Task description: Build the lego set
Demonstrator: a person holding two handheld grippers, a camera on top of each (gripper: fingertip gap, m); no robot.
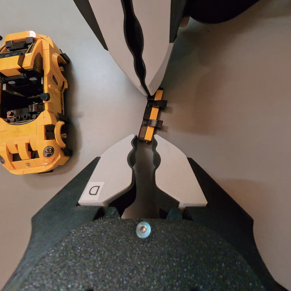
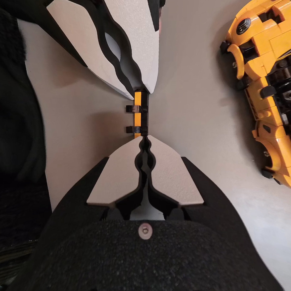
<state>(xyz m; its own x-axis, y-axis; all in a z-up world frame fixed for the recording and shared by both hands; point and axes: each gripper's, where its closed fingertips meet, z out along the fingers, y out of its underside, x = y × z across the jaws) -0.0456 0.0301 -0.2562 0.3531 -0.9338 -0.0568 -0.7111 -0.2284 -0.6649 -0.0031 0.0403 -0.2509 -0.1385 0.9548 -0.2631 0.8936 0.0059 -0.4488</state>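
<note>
Left gripper (image 1: 144, 139) clamps the strip's (image 1: 151, 115) near end; its long axis runs straight ahead to the right gripper (image 2: 144, 136), clenched on the far end. Yellow car (image 1: 33, 100) waits left, well apart.

A plain grey table (image 1: 228, 63) carries a yellow lego car (image 1: 33, 102).

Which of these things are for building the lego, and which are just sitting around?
For the job:
- strip, yellow and black, held at both ends
- car, yellow, open on top, lying on the table
- left gripper
- right gripper

Just there:
- table
- dark fuzzy thing at the right view's left edge
</note>
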